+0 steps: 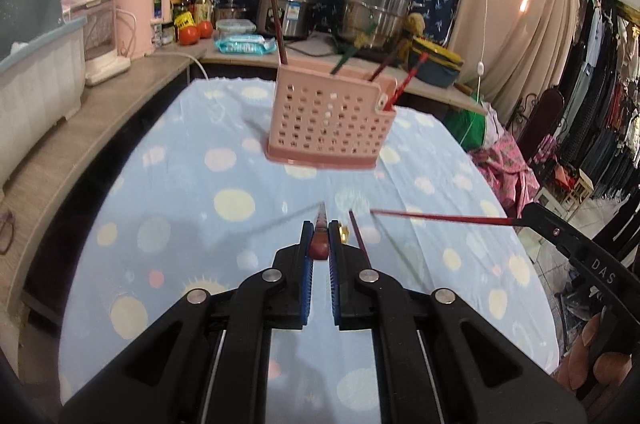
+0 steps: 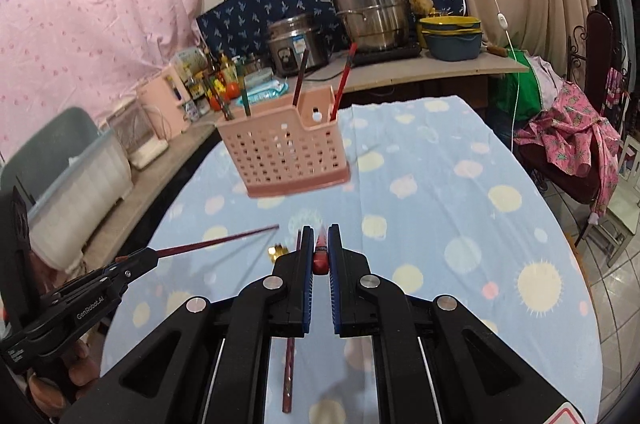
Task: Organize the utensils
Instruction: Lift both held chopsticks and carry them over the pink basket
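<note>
A pink perforated utensil holder [image 1: 326, 121] stands on the dotted blue tablecloth, with several chopsticks upright in it; it also shows in the right wrist view [image 2: 282, 151]. My left gripper [image 1: 320, 236] is shut on a red chopstick [image 1: 320, 244] that points toward the holder. My right gripper [image 2: 320, 242] is shut on another red chopstick [image 2: 320, 256]; that gripper shows at the right of the left wrist view with its chopstick [image 1: 440, 217] sticking out leftward. A dark red chopstick [image 2: 289, 372] lies loose on the cloth under my right gripper, next to a small gold piece [image 2: 277, 250].
A wooden counter [image 1: 96, 111] curves along the left and back with a grey-white bin [image 1: 32, 79], pink kettle [image 1: 138, 19], bottles, tomatoes, a rice cooker [image 1: 286, 9] and steel pot [image 1: 378, 9]. Clothes hang at the right. The table edge drops off at right.
</note>
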